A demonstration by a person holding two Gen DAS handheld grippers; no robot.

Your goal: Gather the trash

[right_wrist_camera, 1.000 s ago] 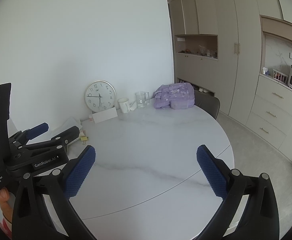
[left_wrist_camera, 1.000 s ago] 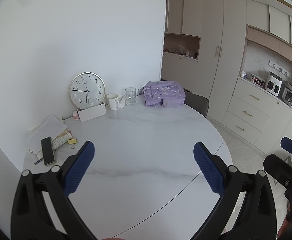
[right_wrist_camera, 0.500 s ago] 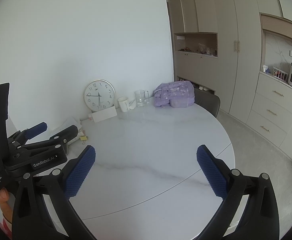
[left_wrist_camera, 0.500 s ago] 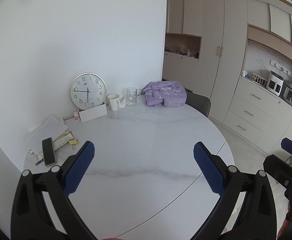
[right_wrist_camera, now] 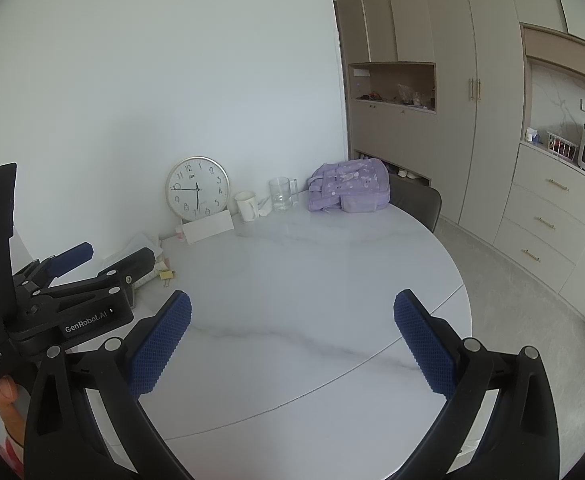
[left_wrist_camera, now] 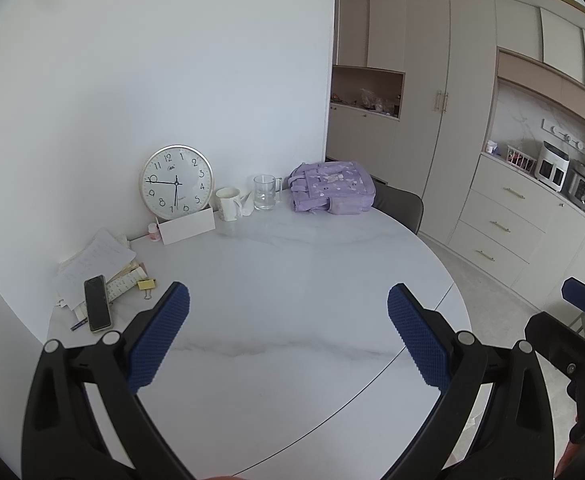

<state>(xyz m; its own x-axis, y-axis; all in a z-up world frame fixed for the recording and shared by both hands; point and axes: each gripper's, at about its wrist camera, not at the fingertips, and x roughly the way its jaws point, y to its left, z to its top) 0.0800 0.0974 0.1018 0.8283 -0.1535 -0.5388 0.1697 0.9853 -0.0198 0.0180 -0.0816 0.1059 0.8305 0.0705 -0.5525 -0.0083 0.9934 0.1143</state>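
Hovering with both the left gripper (left_wrist_camera: 288, 336) and right gripper (right_wrist_camera: 292, 342) spread wide; that crumpled tissue (left_wrist_camera: 247, 205) beside the mug (left_wrist_camera: 227, 203) looks light and soft, so I'd pinch its middle.

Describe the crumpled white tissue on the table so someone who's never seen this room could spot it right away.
Find the round wall clock leaning at the back of the white table. To its right stand a white mug and a clear glass mug. The tissue lies between them, soft and crumpled, unlike the rigid cups.
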